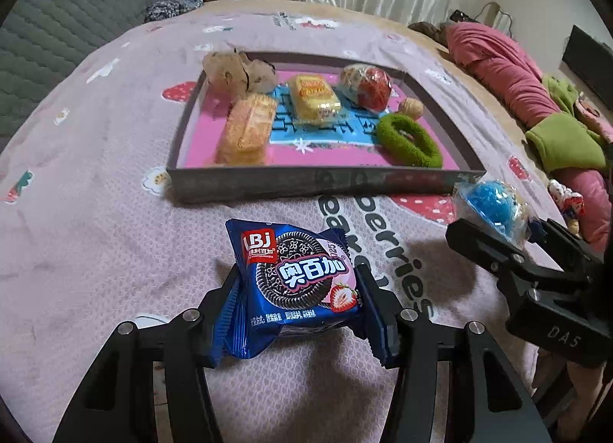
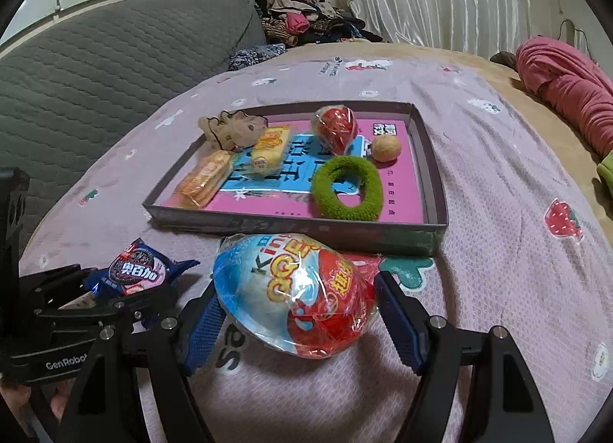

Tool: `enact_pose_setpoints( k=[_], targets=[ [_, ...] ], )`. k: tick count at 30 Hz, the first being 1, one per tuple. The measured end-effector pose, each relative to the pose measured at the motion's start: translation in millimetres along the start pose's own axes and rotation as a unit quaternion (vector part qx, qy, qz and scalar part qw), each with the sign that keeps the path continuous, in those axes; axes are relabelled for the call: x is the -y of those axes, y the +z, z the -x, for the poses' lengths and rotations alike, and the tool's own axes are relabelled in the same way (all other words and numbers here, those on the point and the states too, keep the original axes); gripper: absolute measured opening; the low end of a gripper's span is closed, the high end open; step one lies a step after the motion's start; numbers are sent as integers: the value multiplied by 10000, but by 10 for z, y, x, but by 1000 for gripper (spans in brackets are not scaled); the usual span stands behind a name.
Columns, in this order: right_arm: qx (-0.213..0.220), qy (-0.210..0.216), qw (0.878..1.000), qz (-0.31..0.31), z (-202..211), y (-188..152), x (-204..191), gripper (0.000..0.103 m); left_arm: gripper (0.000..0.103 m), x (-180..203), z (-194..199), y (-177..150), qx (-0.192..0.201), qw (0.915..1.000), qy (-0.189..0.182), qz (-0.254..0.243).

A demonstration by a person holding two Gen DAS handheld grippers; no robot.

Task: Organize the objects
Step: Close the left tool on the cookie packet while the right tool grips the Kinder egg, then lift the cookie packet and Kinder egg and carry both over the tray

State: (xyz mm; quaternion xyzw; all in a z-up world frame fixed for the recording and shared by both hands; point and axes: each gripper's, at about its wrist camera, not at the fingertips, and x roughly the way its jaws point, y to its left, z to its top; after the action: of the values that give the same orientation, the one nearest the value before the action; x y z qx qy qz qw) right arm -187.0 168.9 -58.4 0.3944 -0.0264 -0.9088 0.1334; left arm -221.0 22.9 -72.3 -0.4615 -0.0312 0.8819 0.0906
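Observation:
My left gripper (image 1: 297, 286) is shut on a blue cookie packet (image 1: 293, 282) and holds it above the bed, short of the shallow grey box (image 1: 306, 180). My right gripper (image 2: 299, 299) is shut on a wrapped chocolate egg (image 2: 295, 293), also short of the box (image 2: 306, 226). The box holds a green scrunchie (image 1: 408, 140), a red-and-white egg (image 1: 367, 87), a walnut (image 1: 410, 108), a yellow snack pack (image 1: 314, 98), a biscuit pack (image 1: 247, 129) and a beige scrunchie (image 1: 237, 73). The right gripper (image 1: 502, 228) shows in the left wrist view; the left gripper (image 2: 126, 282) shows in the right wrist view.
Everything lies on a bed with a pink strawberry-print sheet (image 1: 95, 213). A grey quilted headboard (image 2: 95, 71) is at the left, a clothes pile (image 2: 306, 22) at the back, and pink and green bedding (image 1: 517, 75) along the right edge.

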Motion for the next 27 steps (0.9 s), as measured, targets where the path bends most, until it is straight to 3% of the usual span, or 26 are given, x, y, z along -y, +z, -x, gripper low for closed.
enact_pose_setpoints(
  k=[17,27],
  targets=[
    [387,-98,9991,117,788,227,-307,75,58,69,890,238,507,9986,19,-125],
    [792,-233,9964,217,1193,679,-346,75,58,179,1319,631,888,9957,39,-242]
  ],
)
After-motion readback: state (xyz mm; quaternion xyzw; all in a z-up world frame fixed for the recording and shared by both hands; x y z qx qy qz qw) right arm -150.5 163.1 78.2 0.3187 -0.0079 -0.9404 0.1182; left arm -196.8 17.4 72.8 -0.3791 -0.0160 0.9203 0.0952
